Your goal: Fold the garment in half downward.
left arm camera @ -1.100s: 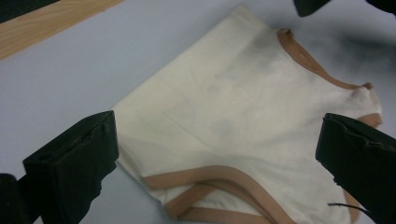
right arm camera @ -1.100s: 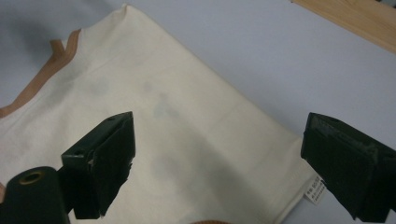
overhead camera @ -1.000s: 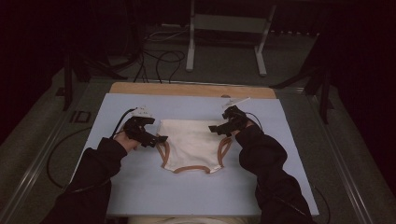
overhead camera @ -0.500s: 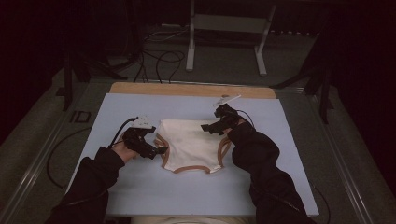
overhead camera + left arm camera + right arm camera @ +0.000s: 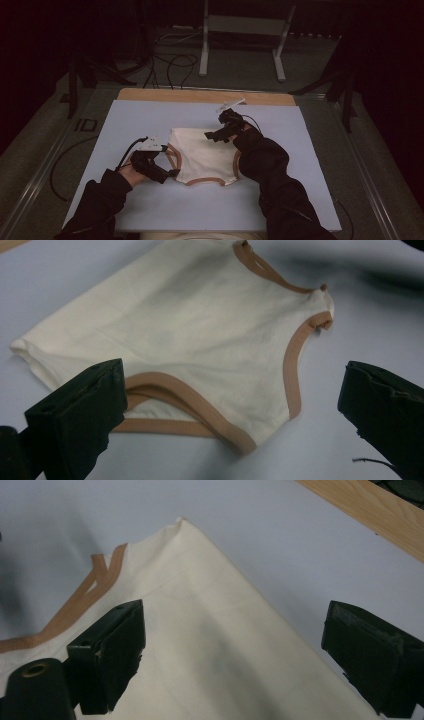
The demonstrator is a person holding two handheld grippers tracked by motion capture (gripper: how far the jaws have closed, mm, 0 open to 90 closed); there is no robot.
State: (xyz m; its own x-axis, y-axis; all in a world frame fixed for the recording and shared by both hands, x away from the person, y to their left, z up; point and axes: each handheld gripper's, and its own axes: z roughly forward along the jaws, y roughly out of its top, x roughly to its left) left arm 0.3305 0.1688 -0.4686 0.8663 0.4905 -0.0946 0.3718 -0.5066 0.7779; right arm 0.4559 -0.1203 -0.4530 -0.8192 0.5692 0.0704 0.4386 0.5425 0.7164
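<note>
A cream cotton garment with tan ribbed edging [image 5: 202,155] lies flat near the middle of the pale blue table mat [image 5: 310,165], its straight hem toward the far side and its curved tan-trimmed openings toward the near side. The left gripper [image 5: 167,173] sits low at the garment's near-left corner with its black jaws spread wide, one hovering above the tan band and nothing between them. The right gripper [image 5: 214,135] hangs over the garment's far-right part, its jaws likewise parted and empty, with the strip of bare wooden board [image 5: 150,94] lying beyond at the mat's far edge.
</note>
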